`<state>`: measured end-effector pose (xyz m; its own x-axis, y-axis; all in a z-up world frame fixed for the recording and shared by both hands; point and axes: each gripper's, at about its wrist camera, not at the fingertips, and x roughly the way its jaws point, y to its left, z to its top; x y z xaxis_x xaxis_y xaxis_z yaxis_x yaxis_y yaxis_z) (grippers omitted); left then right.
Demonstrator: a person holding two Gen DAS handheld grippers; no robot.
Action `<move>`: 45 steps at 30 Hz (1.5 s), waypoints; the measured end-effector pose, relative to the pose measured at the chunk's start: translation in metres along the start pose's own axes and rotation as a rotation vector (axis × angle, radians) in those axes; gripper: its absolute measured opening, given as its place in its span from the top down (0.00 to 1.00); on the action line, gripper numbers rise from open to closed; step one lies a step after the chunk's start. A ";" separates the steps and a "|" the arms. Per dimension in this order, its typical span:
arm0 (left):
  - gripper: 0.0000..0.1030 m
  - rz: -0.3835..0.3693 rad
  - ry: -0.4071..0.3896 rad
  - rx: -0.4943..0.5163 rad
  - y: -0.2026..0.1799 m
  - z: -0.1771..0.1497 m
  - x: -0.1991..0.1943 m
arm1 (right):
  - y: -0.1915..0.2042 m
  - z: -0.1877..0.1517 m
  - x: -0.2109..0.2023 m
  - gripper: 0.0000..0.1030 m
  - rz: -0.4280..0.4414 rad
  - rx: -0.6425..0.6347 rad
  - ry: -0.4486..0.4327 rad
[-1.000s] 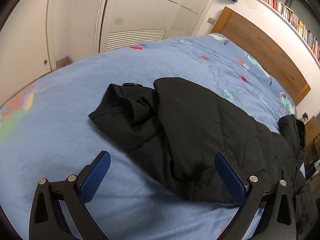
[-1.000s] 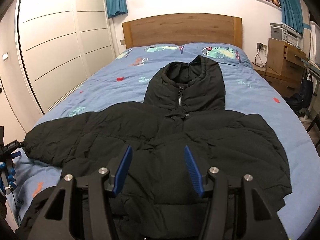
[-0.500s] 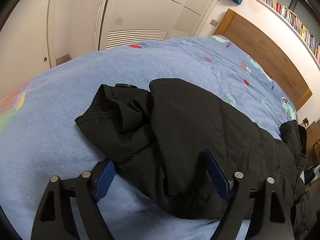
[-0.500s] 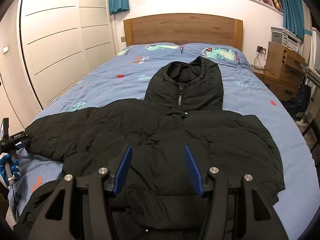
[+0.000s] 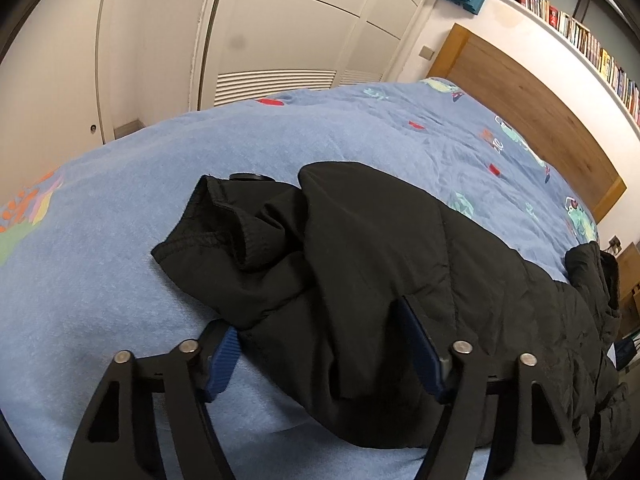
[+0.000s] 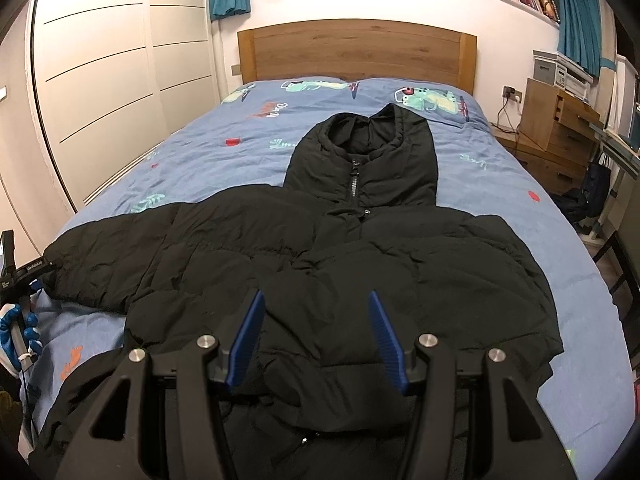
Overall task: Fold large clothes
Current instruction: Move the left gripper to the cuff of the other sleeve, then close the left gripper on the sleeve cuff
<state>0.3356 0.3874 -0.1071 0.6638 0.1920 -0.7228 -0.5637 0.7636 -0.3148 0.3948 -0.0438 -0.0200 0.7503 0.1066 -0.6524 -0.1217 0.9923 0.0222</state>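
The black puffer jacket (image 6: pixel 320 264) lies spread, front up, on the bed (image 6: pixel 208 152). Your left gripper (image 5: pixel 320 354) has moved in around its sleeve (image 5: pixel 304 256), jaws closing, ready to fold. Your right gripper (image 6: pixel 316 338) hovers above the hem, jaws half-open and empty.

Black hooded puffer jacket (image 6: pixel 360 264) spread flat, zipped, on bed

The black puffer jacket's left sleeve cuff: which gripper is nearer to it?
Left. The left gripper is closing around the sleeve just behind the cuff; the right gripper hovers over the jacket's middle, open.
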 end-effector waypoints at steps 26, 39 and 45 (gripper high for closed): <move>0.78 0.040 -0.036 0.095 -0.017 0.004 -0.033 | -0.003 -0.005 -0.039 0.49 0.009 0.043 0.001; 0.83 0.042 -0.054 0.160 -0.038 0.000 -0.060 | -0.013 -0.007 -0.063 0.49 -0.002 0.077 -0.007; 0.84 0.029 -0.079 0.203 -0.062 0.004 -0.094 | -0.022 -0.005 -0.095 0.49 0.014 0.106 -0.043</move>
<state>0.3107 0.3245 -0.0168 0.6898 0.2571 -0.6768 -0.4775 0.8642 -0.1583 0.3228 -0.0758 0.0377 0.7768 0.1205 -0.6182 -0.0643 0.9916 0.1126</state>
